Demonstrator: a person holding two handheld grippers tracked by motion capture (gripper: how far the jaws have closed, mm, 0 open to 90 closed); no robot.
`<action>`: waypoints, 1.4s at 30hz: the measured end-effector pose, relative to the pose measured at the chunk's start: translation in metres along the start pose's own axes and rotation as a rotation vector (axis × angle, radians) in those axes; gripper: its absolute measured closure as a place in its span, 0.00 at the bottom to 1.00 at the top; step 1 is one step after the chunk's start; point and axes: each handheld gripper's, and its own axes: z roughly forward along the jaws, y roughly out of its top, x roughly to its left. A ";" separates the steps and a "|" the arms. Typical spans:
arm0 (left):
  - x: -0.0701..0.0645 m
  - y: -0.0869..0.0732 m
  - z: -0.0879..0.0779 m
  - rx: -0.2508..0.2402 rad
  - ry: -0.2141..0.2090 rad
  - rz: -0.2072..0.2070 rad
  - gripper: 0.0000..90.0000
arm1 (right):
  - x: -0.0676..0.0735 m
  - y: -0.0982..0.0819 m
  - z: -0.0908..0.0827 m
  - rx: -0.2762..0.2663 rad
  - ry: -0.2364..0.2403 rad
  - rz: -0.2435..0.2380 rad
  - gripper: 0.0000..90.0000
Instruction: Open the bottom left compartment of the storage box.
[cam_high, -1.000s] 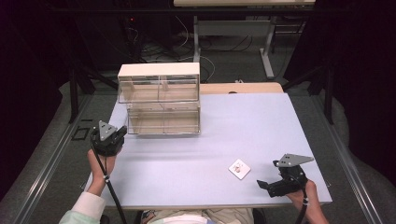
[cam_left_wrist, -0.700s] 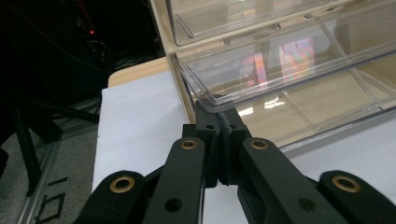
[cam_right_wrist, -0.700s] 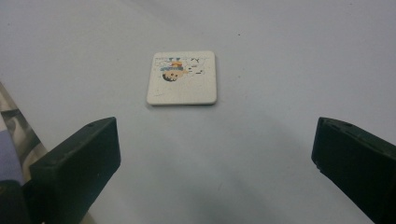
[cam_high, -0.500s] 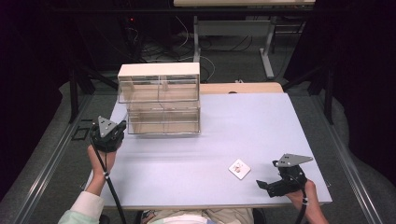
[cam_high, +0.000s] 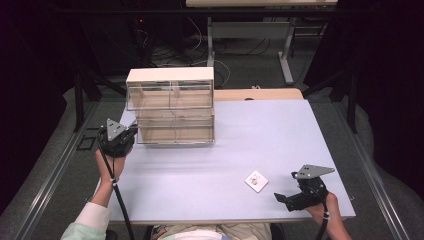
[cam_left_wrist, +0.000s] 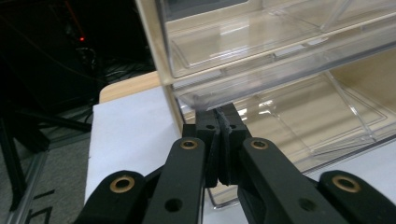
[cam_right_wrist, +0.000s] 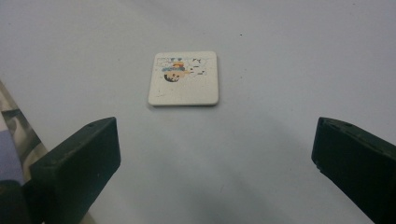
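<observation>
The left gripper (cam_left_wrist: 219, 114) is closed at the drawer (cam_left_wrist: 280, 116) edge, apparently for pulling, while the right gripper (cam_right_wrist: 212, 158) is held wide open before the tile (cam_right_wrist: 183, 78)

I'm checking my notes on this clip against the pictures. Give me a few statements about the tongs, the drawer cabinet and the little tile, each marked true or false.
1. The left tongs are closed, their tips at the front edge of a clear drawer in the drawer cabinet. True.
2. The right tongs grip the tile. False: their jaws stand wide open, and the tile lies flat on the table ahead of them, untouched.
3. The cabinet stands at the table's far left. True.
4. The tile sits inside a drawer. False: it lies on the table near the right tongs.
5. The tile is plain white. False: it bears a small coloured picture near one edge.
</observation>
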 end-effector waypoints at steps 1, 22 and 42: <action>-0.001 0.001 0.001 0.005 -0.003 0.002 1.00 | 0.000 0.000 0.000 0.000 0.007 -0.002 0.01; 0.007 0.008 0.007 -0.023 -0.007 -0.029 1.00 | 0.000 0.002 0.003 0.021 0.013 -0.004 0.01; 0.008 0.009 0.005 -0.032 -0.004 -0.020 1.00 | 0.002 0.004 0.008 0.013 0.030 0.004 0.01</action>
